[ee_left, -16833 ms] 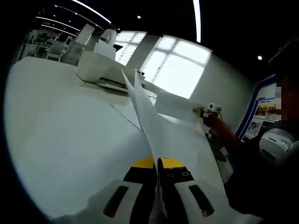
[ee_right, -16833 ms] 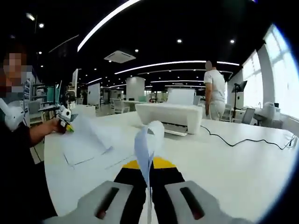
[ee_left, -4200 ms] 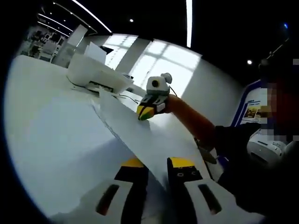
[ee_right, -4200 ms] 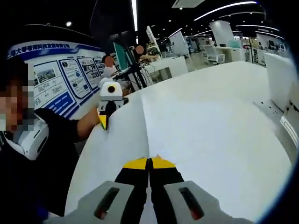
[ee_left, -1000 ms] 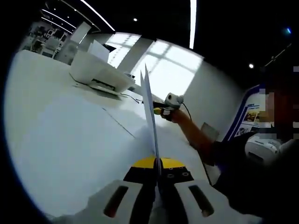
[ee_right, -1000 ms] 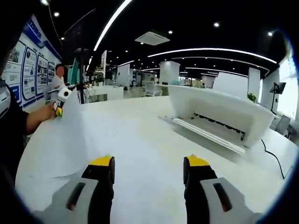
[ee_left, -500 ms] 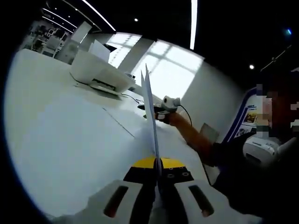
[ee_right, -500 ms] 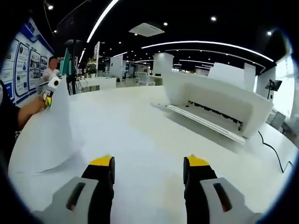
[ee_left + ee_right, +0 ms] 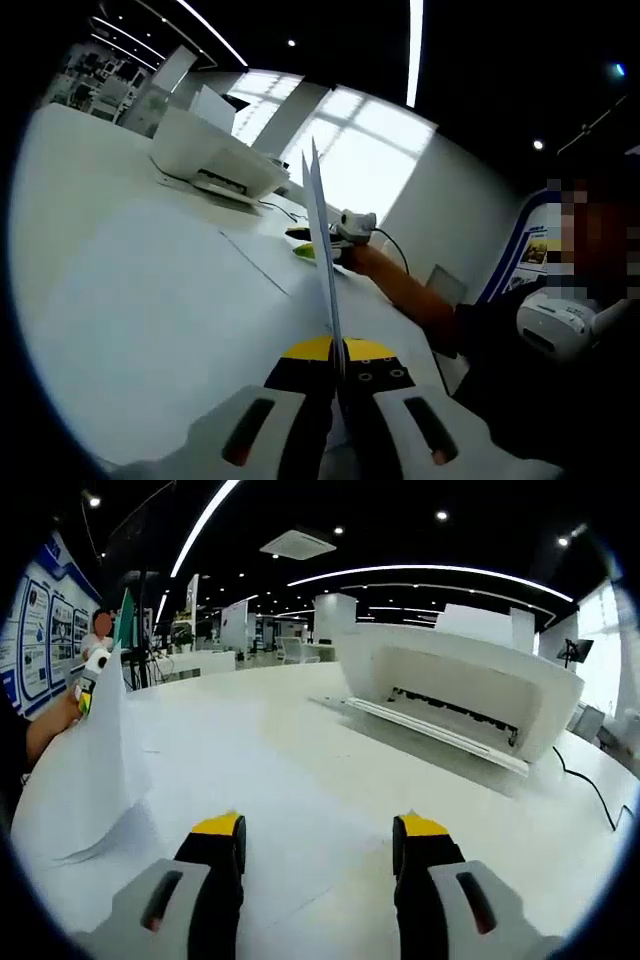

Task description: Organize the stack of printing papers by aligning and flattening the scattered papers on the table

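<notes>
In the left gripper view my left gripper [image 9: 337, 352] is shut on a white sheet of paper [image 9: 320, 240] that stands on edge, rising from the jaws. More paper [image 9: 260, 265] lies flat on the white table [image 9: 120, 280]. My right gripper [image 9: 318, 247] reaches in behind the raised sheet, held by a hand. In the right gripper view my right gripper [image 9: 320, 832] is open over the table [image 9: 300, 770] with nothing between its jaws. At the left the raised paper [image 9: 85, 770] curls up, with the left gripper [image 9: 88, 690] at its top.
A white printer [image 9: 460, 695] sits on the table ahead and right of the right gripper, with a black cable [image 9: 590, 785] trailing from it. The same printer [image 9: 215, 155] shows far off in the left gripper view. A person [image 9: 100, 630] stands in the background.
The right gripper has moved toward the printer and nearer the raised sheet, staying open. The left gripper still holds the sheet upright.
</notes>
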The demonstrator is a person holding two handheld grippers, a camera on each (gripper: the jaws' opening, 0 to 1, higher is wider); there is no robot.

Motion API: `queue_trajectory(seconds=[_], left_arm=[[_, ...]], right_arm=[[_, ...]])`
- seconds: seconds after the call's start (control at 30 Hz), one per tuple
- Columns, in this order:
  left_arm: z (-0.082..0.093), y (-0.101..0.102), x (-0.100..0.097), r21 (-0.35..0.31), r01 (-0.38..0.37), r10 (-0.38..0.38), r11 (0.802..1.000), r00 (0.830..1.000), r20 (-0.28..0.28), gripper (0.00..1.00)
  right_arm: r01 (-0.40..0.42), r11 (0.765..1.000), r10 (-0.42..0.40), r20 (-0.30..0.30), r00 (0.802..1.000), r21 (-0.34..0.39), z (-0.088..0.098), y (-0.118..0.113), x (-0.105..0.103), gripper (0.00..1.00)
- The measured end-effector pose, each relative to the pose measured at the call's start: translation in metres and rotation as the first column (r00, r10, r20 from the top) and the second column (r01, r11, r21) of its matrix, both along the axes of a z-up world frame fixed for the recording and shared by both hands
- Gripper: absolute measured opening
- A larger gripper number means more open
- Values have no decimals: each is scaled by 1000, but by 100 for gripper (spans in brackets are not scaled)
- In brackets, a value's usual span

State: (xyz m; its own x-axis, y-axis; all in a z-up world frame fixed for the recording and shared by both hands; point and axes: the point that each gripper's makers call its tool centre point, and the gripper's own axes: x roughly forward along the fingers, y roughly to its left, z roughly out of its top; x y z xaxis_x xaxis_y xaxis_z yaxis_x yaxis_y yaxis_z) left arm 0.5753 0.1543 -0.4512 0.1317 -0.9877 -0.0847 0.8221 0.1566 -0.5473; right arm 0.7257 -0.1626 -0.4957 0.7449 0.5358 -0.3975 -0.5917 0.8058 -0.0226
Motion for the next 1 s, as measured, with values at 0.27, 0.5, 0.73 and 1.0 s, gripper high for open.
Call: queue_trajectory(seconds=[0.27, 0.5, 0.73, 1.0], left_arm=[[0, 0, 0, -1, 1, -1, 1000, 1000, -1, 7], [-1, 0, 1, -1, 0, 0, 1000, 1000, -2, 7], [0, 0, 0, 0, -1, 1, 1000, 1000, -1, 7], [0, 1, 1, -1, -1, 1, 1000, 1000, -1, 7]], right_arm=[[-11, 1000, 11, -30, 999, 17, -12, 7, 2, 59], [-26, 999, 27, -20, 999, 29, -12, 12, 0, 52], [-60, 997, 61, -23, 998, 42, -10, 17, -5, 36], [-67, 997, 69, -39, 997, 48, -9, 15, -9, 22]])
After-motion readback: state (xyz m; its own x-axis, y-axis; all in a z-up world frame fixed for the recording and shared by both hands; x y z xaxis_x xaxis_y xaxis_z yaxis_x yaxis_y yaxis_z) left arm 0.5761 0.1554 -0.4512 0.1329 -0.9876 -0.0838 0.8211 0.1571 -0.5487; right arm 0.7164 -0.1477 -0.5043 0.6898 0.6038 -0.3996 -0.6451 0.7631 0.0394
